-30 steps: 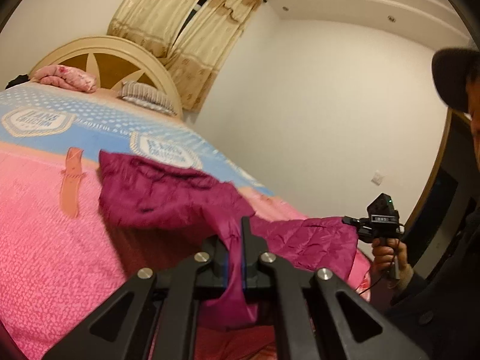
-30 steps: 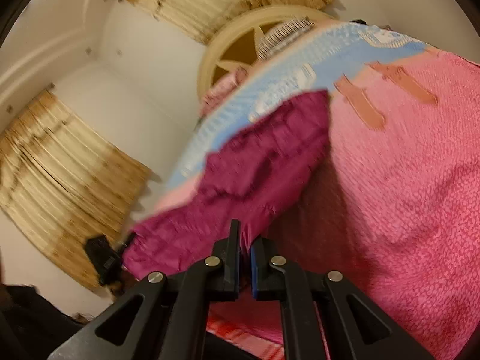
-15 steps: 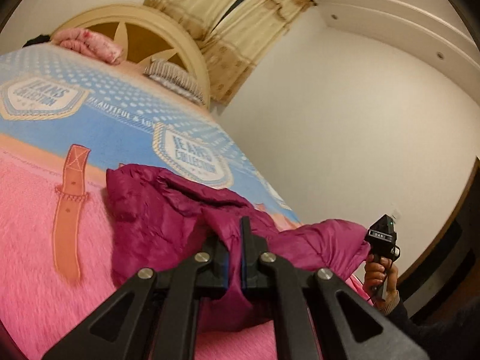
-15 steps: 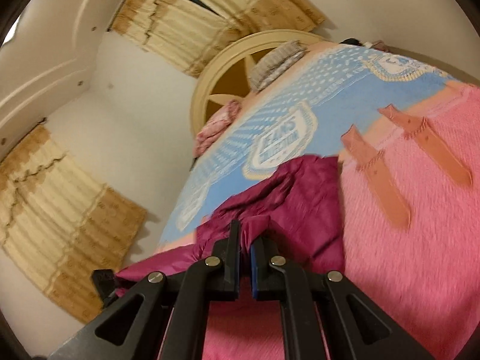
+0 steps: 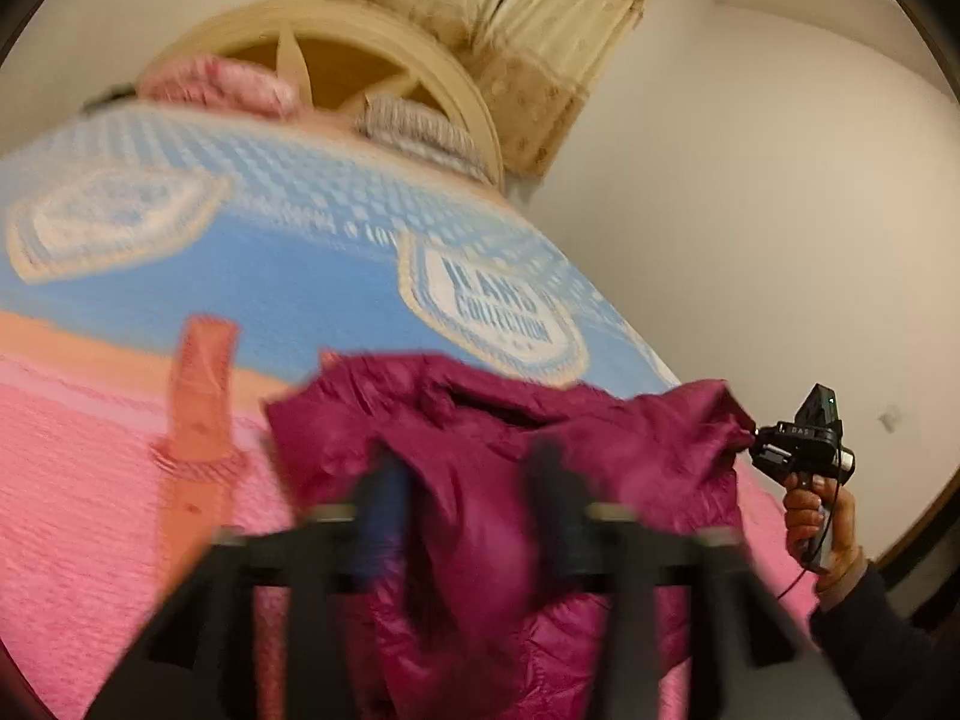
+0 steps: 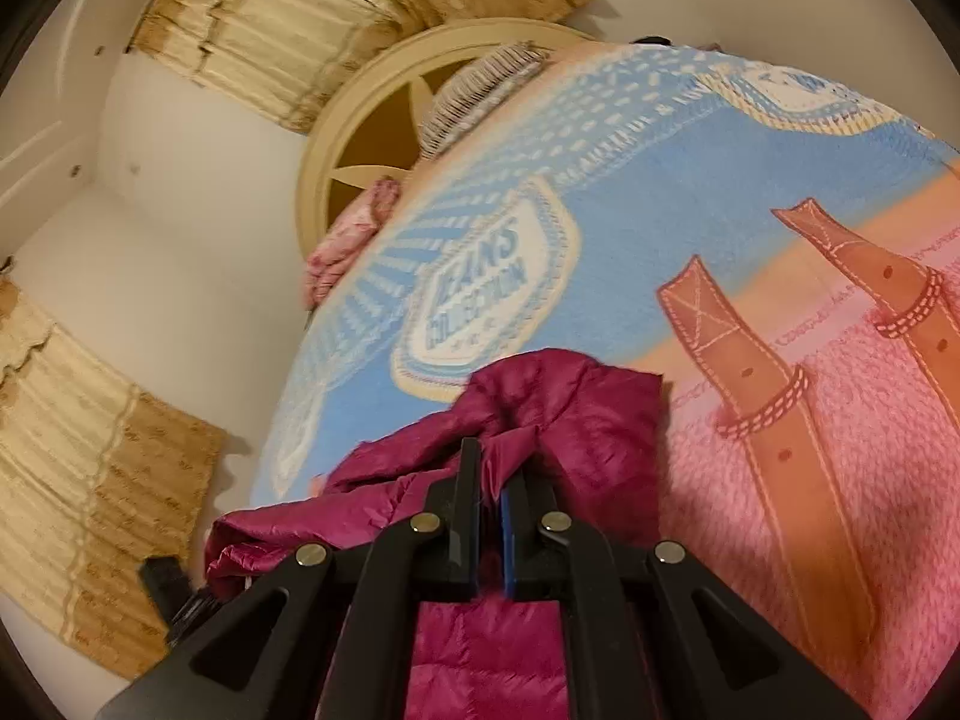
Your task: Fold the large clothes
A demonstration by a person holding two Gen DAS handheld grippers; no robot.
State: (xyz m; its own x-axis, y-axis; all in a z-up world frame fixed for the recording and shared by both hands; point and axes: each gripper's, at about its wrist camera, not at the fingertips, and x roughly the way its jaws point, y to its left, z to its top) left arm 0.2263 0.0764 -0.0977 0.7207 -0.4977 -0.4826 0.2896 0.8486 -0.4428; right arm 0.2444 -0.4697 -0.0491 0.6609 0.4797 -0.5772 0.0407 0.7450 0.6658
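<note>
A magenta quilted jacket (image 5: 480, 420) lies bunched on the pink and blue blanket (image 5: 90, 510). My left gripper (image 5: 465, 480) is blurred and its jaws are opening. Jacket fabric lies loose between the spread fingers (image 5: 384, 492), and the pads are not pressing it. Off to the right in the left wrist view, my right gripper (image 5: 747, 438) pinches the jacket's far corner, held by a person's hand (image 5: 816, 516). In the right wrist view the right gripper (image 6: 492, 474) is shut on a fold of the jacket (image 6: 570, 414), low over the blanket (image 6: 810, 480).
A cream arched headboard (image 5: 390, 72) stands at the far end with a pink pillow (image 5: 222, 84) and a striped pillow (image 5: 414, 126). Beige curtains (image 6: 90, 480) hang beside the bed. A white wall (image 5: 750, 210) runs along the right side.
Both grippers carried the jacket across the bed toward the headboard and lowered it. The left jaws, shut on the fabric before, have spread apart. The right stays shut on the jacket.
</note>
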